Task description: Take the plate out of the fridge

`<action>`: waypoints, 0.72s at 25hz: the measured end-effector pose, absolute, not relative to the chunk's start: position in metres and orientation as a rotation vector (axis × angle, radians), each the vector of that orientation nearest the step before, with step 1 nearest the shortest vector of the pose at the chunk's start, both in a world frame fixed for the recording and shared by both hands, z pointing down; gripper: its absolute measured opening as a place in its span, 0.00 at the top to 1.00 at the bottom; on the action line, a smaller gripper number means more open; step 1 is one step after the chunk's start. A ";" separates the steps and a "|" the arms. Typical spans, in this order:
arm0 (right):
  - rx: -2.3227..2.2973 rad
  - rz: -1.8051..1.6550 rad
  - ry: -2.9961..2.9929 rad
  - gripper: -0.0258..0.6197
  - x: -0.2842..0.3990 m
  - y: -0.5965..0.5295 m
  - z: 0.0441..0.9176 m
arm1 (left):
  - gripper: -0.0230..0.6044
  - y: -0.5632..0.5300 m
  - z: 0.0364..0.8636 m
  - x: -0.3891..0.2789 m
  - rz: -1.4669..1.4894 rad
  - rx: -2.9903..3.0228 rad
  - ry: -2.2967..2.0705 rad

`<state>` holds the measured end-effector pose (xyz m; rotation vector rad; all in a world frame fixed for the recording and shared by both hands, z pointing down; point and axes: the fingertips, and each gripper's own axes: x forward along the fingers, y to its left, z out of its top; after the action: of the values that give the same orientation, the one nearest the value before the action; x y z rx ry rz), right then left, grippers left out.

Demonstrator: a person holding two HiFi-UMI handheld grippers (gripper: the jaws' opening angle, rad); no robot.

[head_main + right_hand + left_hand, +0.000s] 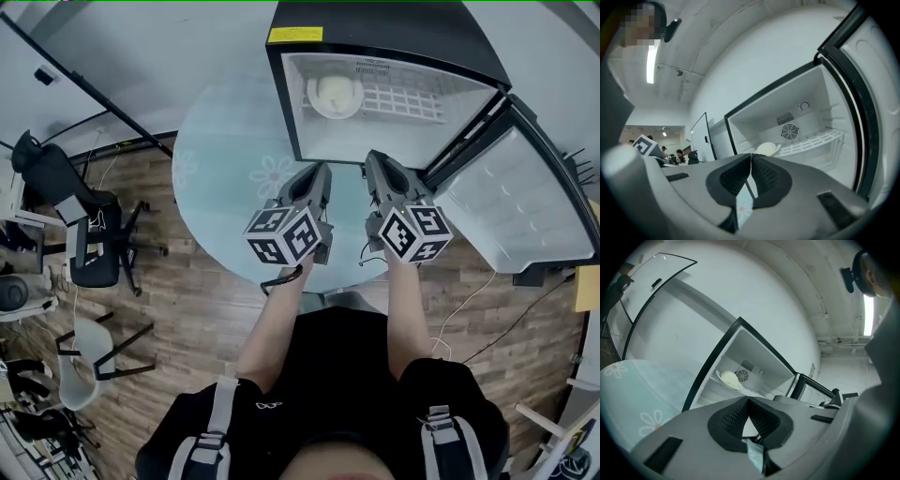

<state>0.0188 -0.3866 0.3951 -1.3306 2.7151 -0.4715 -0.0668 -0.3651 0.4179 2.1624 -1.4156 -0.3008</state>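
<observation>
A small black fridge (394, 28) stands open on a round glass table (220, 159). A pale round plate (335, 94) rests on the left part of its white wire shelf (403, 98). The plate also shows in the left gripper view (727, 378) and the right gripper view (768, 149), deep inside near the rear fan. My left gripper (322, 169) and right gripper (373, 159) hover side by side just in front of the fridge opening, pointing in. Both the left gripper (748, 400) and the right gripper (751, 155) have their jaws together with nothing between them.
The fridge door (525, 197) is swung wide to the right, beside my right gripper. The table has flower prints and a wood floor around it. A black office chair (89, 234) and a white chair (80, 361) stand at the left. A cable (469, 300) trails on the floor.
</observation>
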 end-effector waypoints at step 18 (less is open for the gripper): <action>-1.322 -0.760 2.486 0.73 0.007 -0.468 0.425 | 0.78 -0.453 0.430 -0.098 -0.323 2.136 -1.442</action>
<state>0.0067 -0.4684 0.4248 -1.3217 2.4857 -0.7599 -0.0983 -0.4528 0.4298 2.1364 -1.4417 -0.3234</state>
